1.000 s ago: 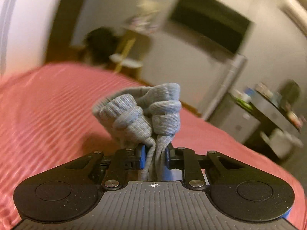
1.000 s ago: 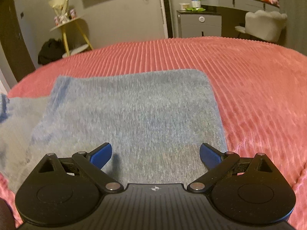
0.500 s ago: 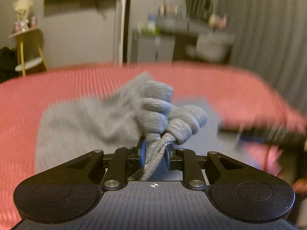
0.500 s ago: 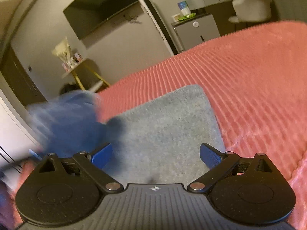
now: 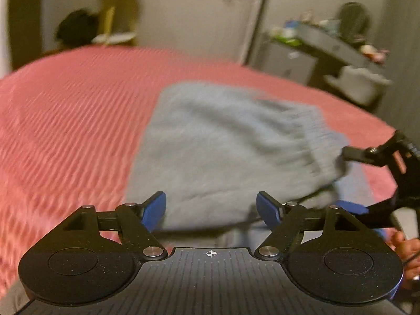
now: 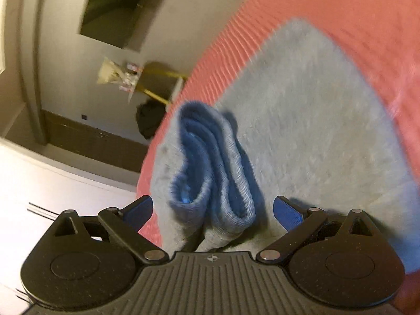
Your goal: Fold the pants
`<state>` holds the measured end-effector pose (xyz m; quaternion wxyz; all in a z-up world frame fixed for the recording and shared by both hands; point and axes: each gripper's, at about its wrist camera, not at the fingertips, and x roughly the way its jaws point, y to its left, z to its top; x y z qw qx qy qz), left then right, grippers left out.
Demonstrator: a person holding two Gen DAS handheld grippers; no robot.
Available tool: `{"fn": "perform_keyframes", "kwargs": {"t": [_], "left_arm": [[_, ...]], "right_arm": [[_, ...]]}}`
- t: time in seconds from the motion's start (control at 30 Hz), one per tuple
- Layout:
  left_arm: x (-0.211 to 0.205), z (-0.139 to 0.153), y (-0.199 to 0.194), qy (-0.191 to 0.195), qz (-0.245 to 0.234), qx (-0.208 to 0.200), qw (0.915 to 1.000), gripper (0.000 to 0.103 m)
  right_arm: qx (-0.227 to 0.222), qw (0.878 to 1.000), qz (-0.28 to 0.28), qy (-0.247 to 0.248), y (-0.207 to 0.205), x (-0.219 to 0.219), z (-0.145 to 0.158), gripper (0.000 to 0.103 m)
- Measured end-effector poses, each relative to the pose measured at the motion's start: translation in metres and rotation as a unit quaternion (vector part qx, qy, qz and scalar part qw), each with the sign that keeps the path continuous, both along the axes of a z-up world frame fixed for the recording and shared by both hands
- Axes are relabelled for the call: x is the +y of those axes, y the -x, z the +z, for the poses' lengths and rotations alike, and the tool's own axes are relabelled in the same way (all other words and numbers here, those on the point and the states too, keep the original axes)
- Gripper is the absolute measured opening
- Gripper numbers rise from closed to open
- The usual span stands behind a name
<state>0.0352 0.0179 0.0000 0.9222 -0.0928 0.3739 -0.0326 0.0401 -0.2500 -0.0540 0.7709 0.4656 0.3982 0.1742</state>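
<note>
The grey-blue pants (image 5: 225, 147) lie folded on the red ribbed bedspread (image 5: 68, 110). My left gripper (image 5: 211, 208) is open and empty, just above the near edge of the pants. In the right wrist view the pants (image 6: 309, 120) lie flat, and their bunched ribbed cuffs (image 6: 212, 168) stand up between the open fingers of my right gripper (image 6: 212, 208); the fingers do not touch the cuffs. The right gripper also shows at the right edge of the left wrist view (image 5: 378, 181), by the ribbed cuff end.
The red bedspread (image 6: 354, 13) covers the bed all around the pants. Beyond the bed stand a yellow side table (image 5: 115, 18), a dresser with clutter (image 5: 320, 42), a grey wall and a dark screen (image 6: 115, 8). A white cabinet (image 6: 52, 189) is close on the left.
My left gripper has opened and let go of the bunched cuffs, which now rest on the folded pants. My right gripper has tilted sharply, with the cuffs now between its open fingers.
</note>
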Motion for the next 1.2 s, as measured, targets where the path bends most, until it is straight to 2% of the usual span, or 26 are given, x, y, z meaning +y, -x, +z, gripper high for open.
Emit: {"fn": "perform_keyframes", "kwargs": {"t": [0.1,0.2,0.23,0.27,0.3,0.37,0.47,0.5,0.53,0.57,0.6,0.63,0.7,0.83,0.97,1.07,1.13,1.2], "left_arm": [[0.004,-0.010,-0.006,0.046,-0.006,0.028,0.9985,0.081],[0.001,-0.010,-0.003,0.039,-0.014,0.029,0.9987,0.080],[0.002,-0.010,-0.002,0.040,-0.017,0.028,0.9987,0.080],[0.004,-0.008,0.001,0.046,-0.023,0.026,0.9983,0.080],[-0.003,-0.008,-0.003,0.053,-0.029,0.025,0.9978,0.080],[0.000,-0.008,0.000,0.066,-0.041,0.030,0.9965,0.081],[-0.004,-0.015,-0.007,0.056,-0.034,0.061,0.9960,0.080],[-0.005,-0.019,-0.013,0.053,-0.028,0.075,0.9954,0.079],[-0.004,-0.024,-0.016,0.050,-0.019,0.091,0.9944,0.075],[0.000,-0.027,-0.017,0.049,-0.010,0.104,0.9933,0.073],[0.003,-0.028,-0.017,0.058,-0.005,0.110,0.9922,0.073],[0.006,-0.029,-0.018,0.072,-0.003,0.108,0.9915,0.072],[0.012,-0.027,-0.013,0.089,0.009,0.095,0.9914,0.073],[0.017,-0.029,-0.014,0.077,0.044,0.095,0.9915,0.074],[0.020,-0.028,-0.014,0.086,0.056,0.086,0.9910,0.059],[0.017,-0.028,-0.012,0.081,0.047,0.081,0.9924,0.054],[0.020,-0.030,-0.010,0.088,0.043,0.080,0.9920,0.053],[0.024,-0.031,-0.011,0.099,0.045,0.085,0.9904,0.055]], "right_arm": [[0.018,1.000,0.018,-0.005,-0.015,0.016,-0.009,0.099],[0.016,0.999,0.033,0.000,-0.025,0.033,-0.006,0.097],[0.016,0.999,0.032,0.007,-0.028,0.038,-0.004,0.091],[0.013,0.999,0.031,0.015,-0.029,0.041,-0.001,0.060],[0.010,0.999,0.032,0.020,-0.030,0.045,0.003,0.048],[0.003,0.999,0.029,0.020,-0.031,0.049,0.007,0.049],[0.016,0.999,0.036,0.037,-0.035,0.059,0.006,0.065],[0.022,0.998,0.041,0.042,-0.036,0.064,0.005,0.065],[0.022,0.998,0.041,0.051,-0.037,0.069,0.007,0.064],[0.016,0.997,0.039,0.066,-0.037,0.073,0.013,0.051],[0.005,0.996,0.041,0.075,-0.036,0.076,0.020,0.049],[-0.007,0.997,0.038,0.073,-0.035,0.077,0.028,0.048],[-0.033,0.999,0.026,0.034,-0.030,0.074,0.043,0.046],[-0.084,0.996,-0.006,-0.033,-0.015,0.057,0.077,0.045],[-0.110,0.993,-0.024,-0.032,0.004,0.028,0.095,0.045],[-0.092,0.995,-0.042,0.020,0.012,0.014,0.083,0.046],[-0.048,0.996,-0.056,0.055,0.014,0.004,0.060,0.048],[0.013,0.995,-0.068,0.066,0.015,-0.005,0.031,0.051]]}}
